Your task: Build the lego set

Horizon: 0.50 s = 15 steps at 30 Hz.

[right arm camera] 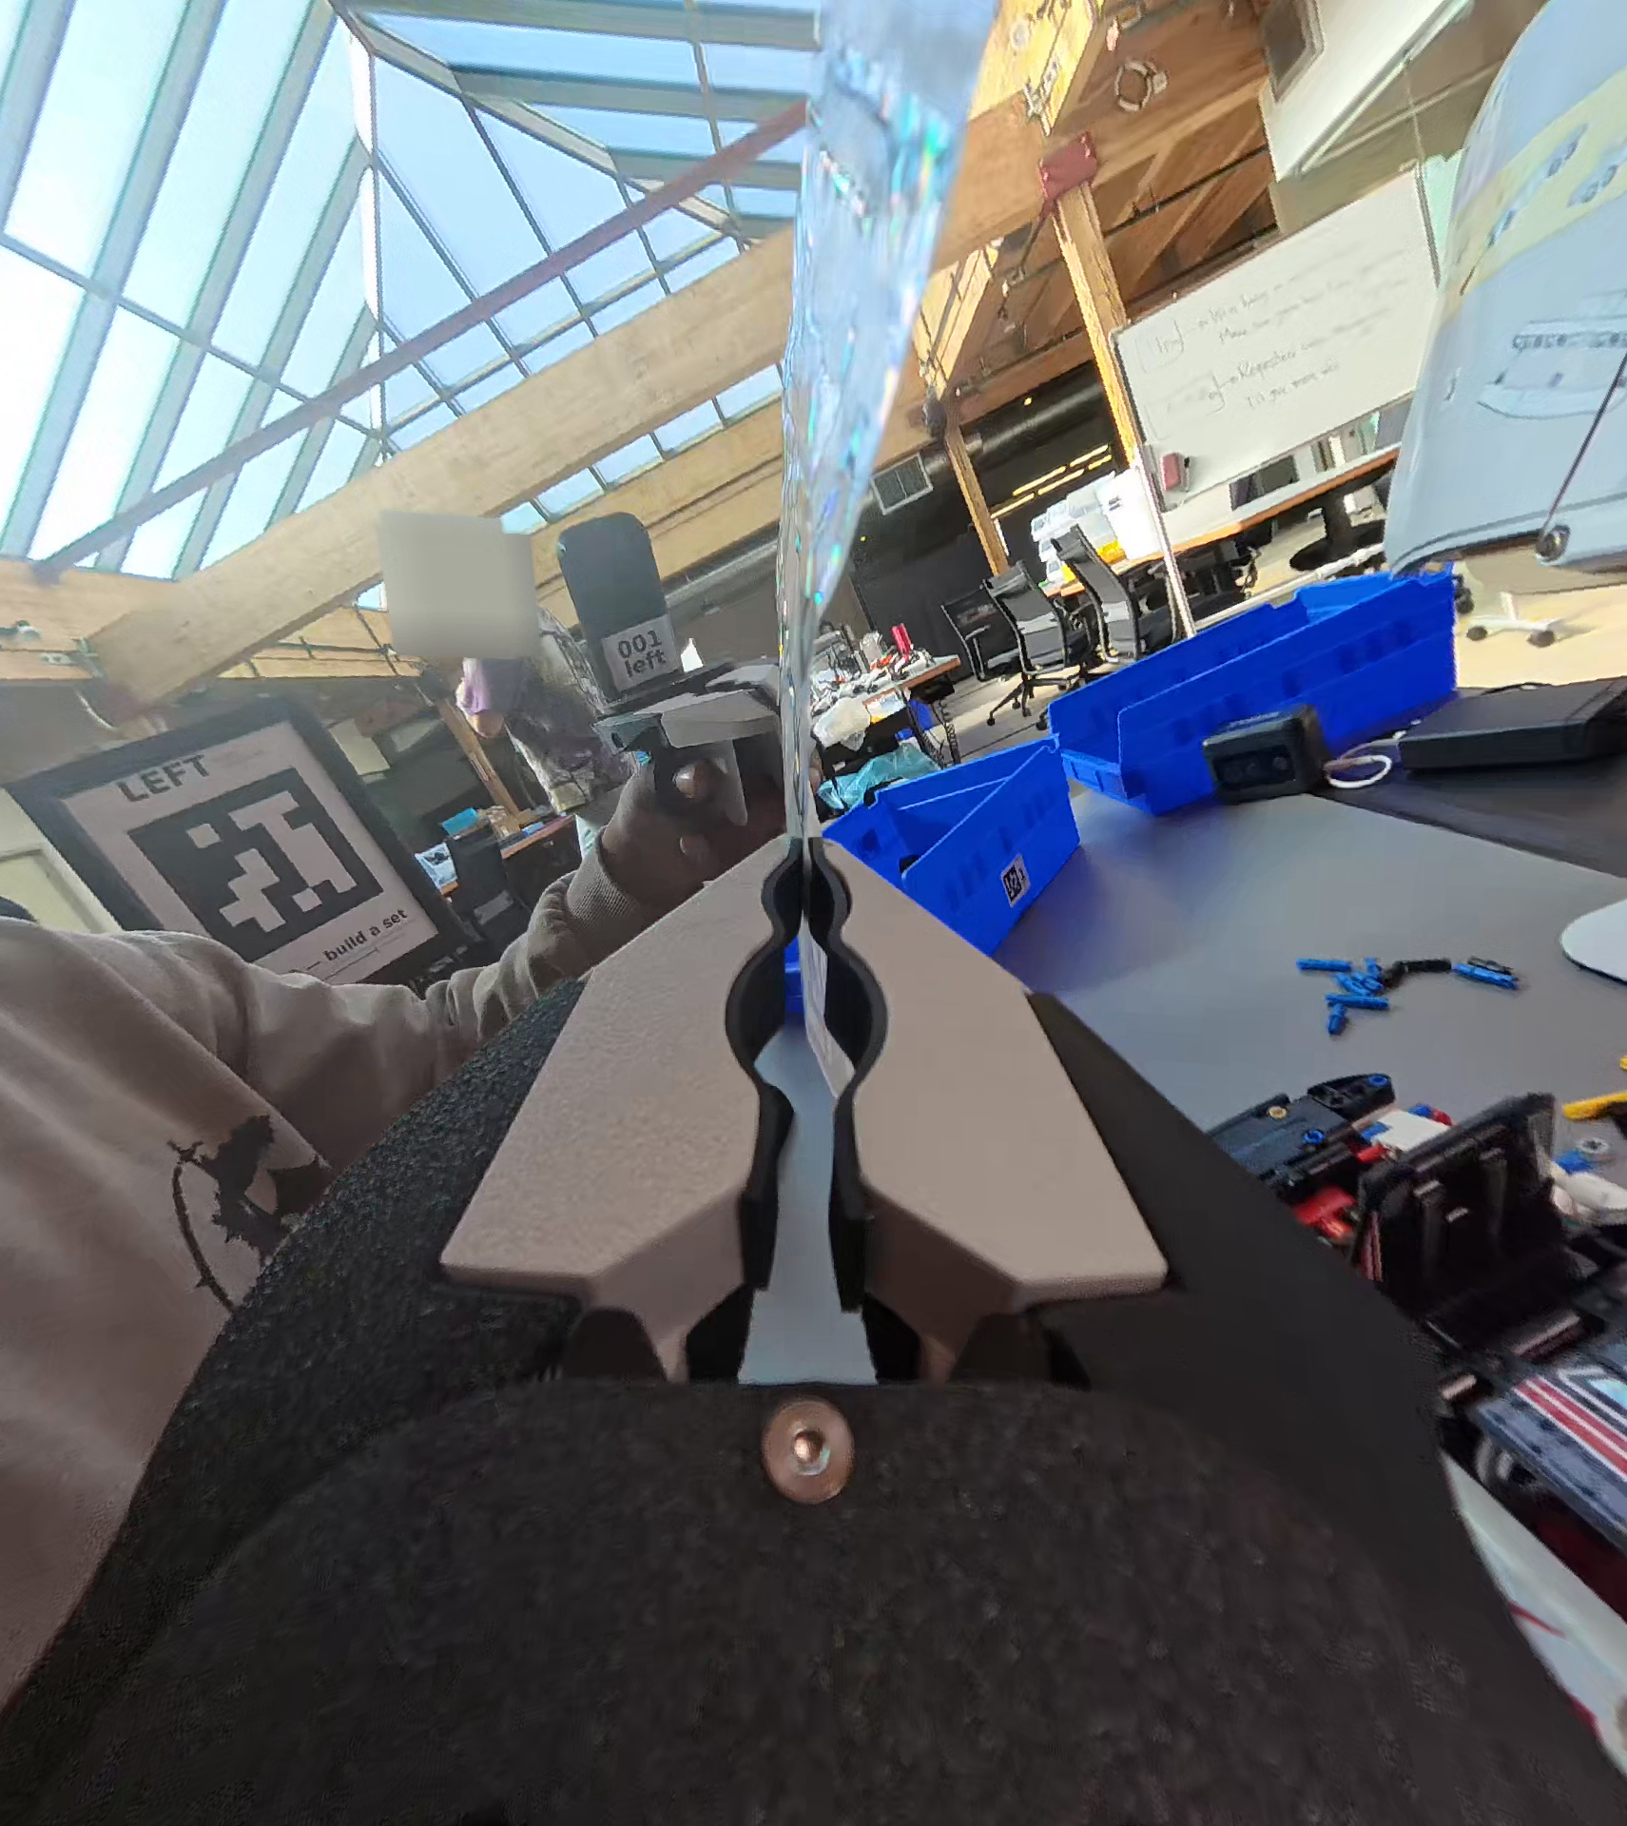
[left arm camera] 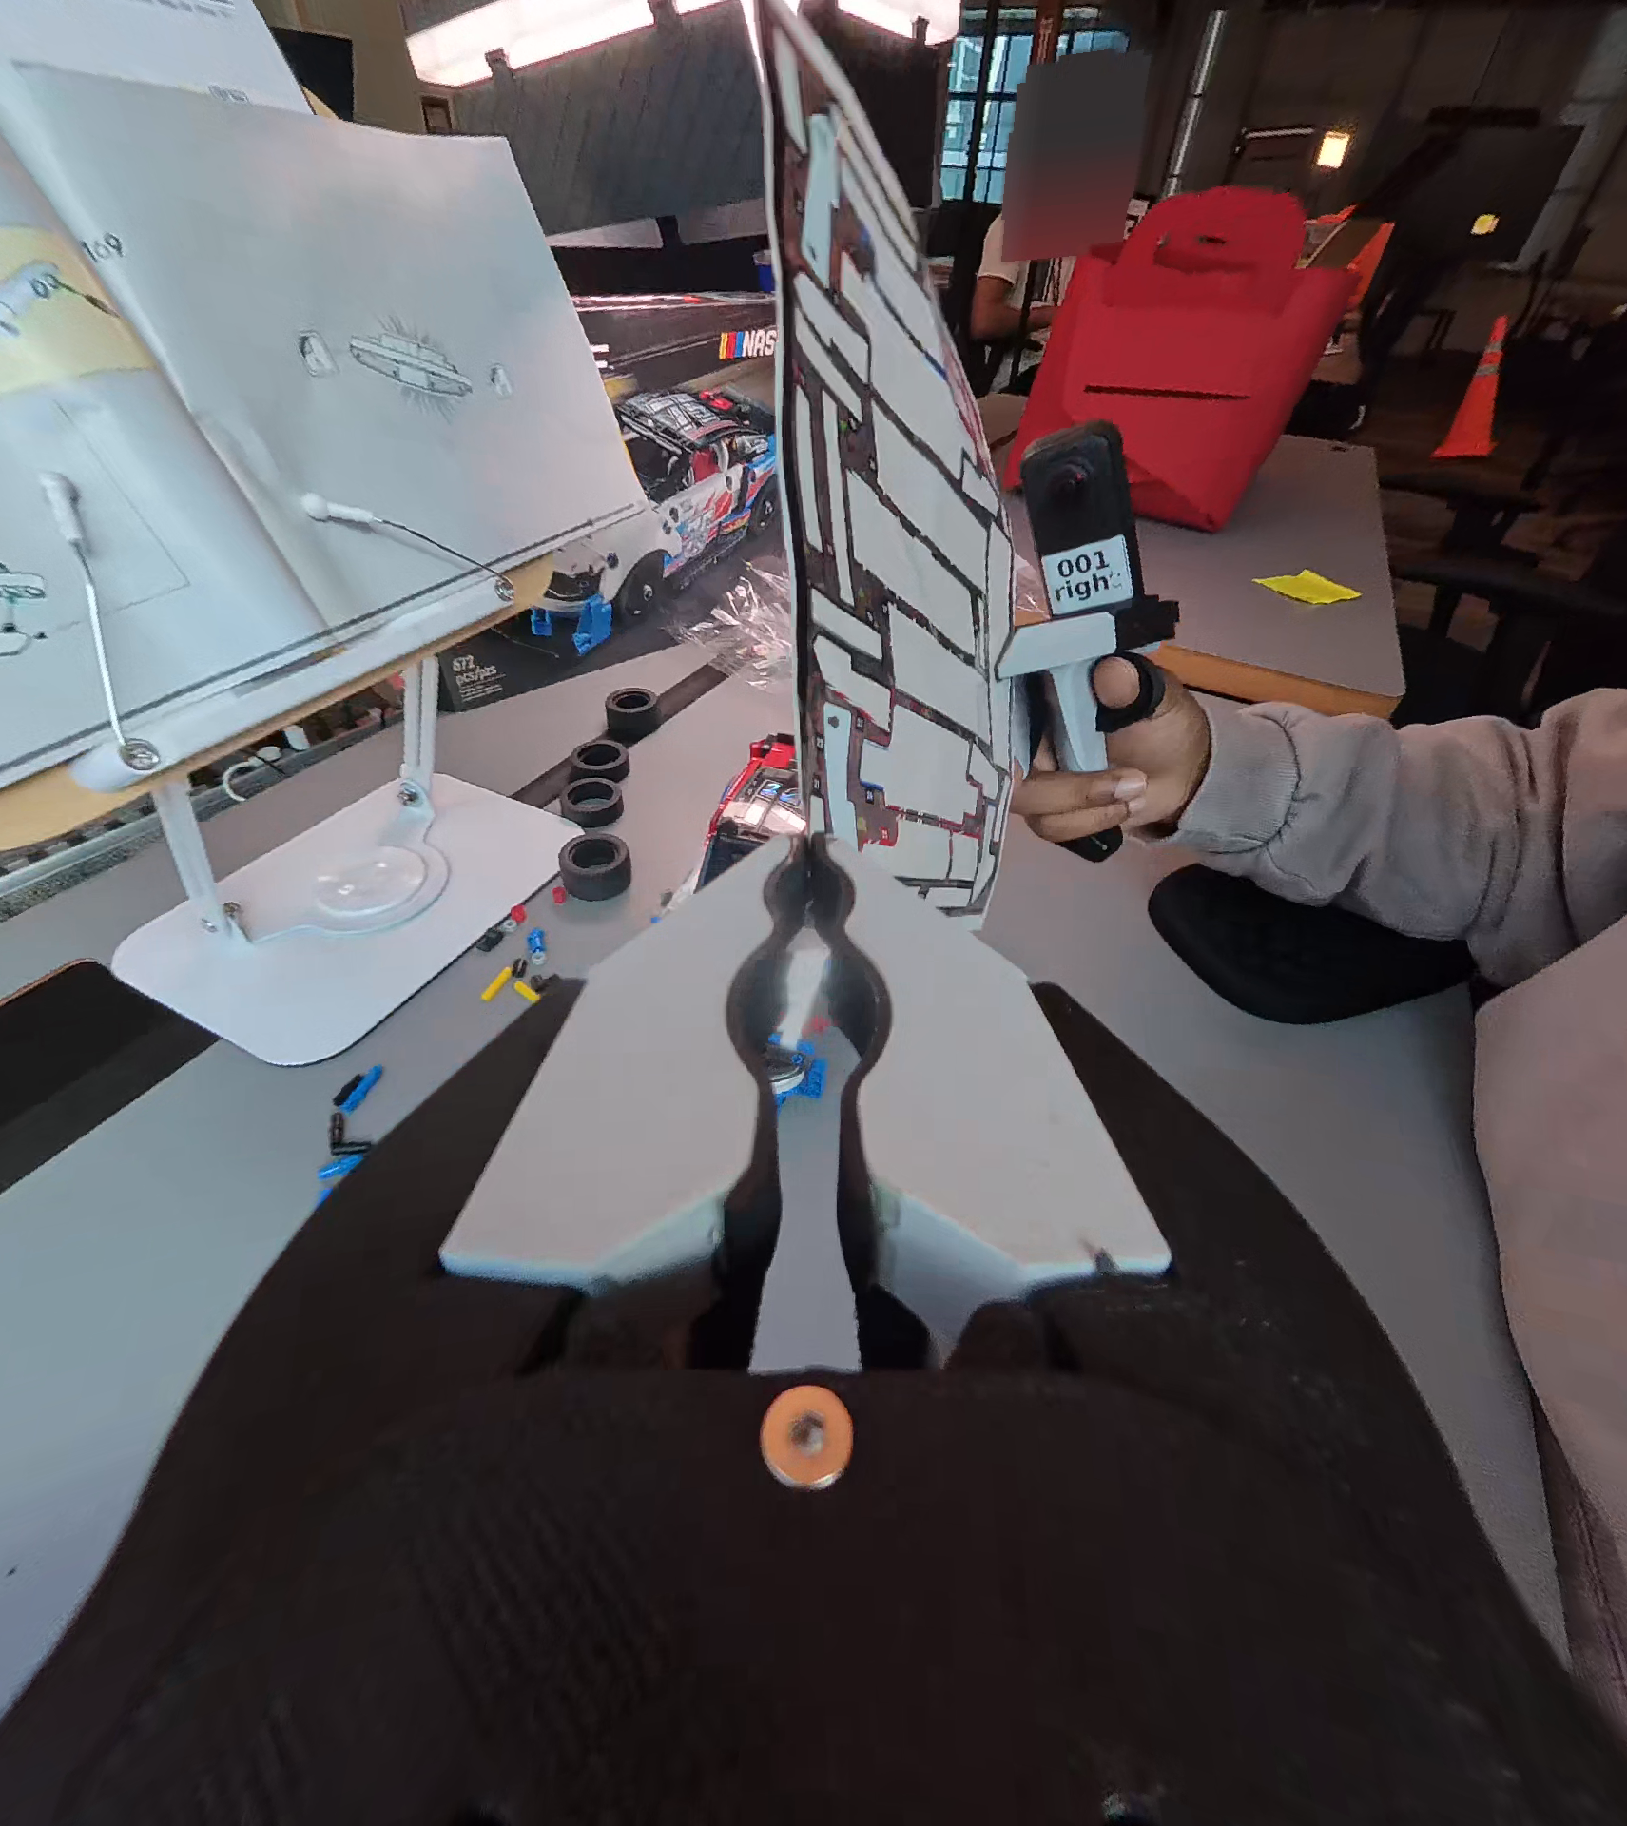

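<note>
Two pairs of tongs pinch one sticker sheet [left arm camera: 888, 514] between them, and it stands upright on edge above the grey bench [left arm camera: 1283, 1136].

At far left in the left wrist view, an open instruction booklet [left arm camera: 226, 395] rests on a white stand [left arm camera: 315, 949]. Just right of the stand's base, four black tyres [left arm camera: 600, 790] lie in a loose row, with small blue, yellow and black pins [left arm camera: 513, 973] scattered near them. Behind the tyres leans the set's box [left arm camera: 681, 474], printed with a race car.

At centre, the left tongs [left arm camera: 811, 852] are pressed together on the sheet's lower edge. Behind the sheet's foot, the partly built red and black car [left arm camera: 755, 800] sits on the bench. To the right, a hand in a beige sleeve holds the right tongs [left arm camera: 1021, 662], which meet the sheet's right edge. A red bag [left arm camera: 1184, 356] stands farther back.

In the right wrist view, the left tongs [right arm camera: 770, 706] show at left, touching the sheet. The right tongs [right arm camera: 807, 858] are closed on the sheet [right arm camera: 849, 296], glossy and seen edge-on. Blue bins [right arm camera: 977, 840] lie to the right, then blue pins [right arm camera: 1357, 988], and the car [right arm camera: 1520, 1285] nearest at lower right.
</note>
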Each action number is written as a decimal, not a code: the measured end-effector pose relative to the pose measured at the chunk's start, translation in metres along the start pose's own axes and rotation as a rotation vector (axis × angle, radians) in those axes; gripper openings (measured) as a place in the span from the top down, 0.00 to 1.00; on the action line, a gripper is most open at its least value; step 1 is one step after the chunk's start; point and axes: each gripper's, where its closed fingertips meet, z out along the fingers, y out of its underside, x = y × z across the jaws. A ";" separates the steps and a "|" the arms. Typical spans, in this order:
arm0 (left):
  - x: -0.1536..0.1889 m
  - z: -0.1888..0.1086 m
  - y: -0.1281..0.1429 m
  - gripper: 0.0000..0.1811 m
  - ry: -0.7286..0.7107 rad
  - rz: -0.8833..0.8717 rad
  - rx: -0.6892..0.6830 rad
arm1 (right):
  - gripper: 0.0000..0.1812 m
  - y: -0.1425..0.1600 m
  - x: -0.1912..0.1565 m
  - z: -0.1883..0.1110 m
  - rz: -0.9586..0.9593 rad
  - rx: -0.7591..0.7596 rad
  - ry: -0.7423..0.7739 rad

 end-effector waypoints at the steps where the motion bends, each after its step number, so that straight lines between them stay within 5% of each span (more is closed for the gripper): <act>1: 0.002 0.005 0.003 1.00 0.014 0.000 0.012 | 1.00 -0.001 -0.001 -0.006 0.021 -0.016 -0.015; 7: 0.000 0.036 0.010 0.76 0.077 -0.047 0.105 | 1.00 0.019 -0.014 -0.038 0.135 -0.163 -0.161; 10: 0.001 0.063 0.023 0.58 0.203 -0.262 0.141 | 1.00 0.031 -0.027 -0.047 0.154 -0.202 -0.274; 15: 0.030 0.107 0.053 0.60 0.459 -0.593 0.153 | 1.00 0.071 -0.035 -0.060 0.027 -0.375 -0.329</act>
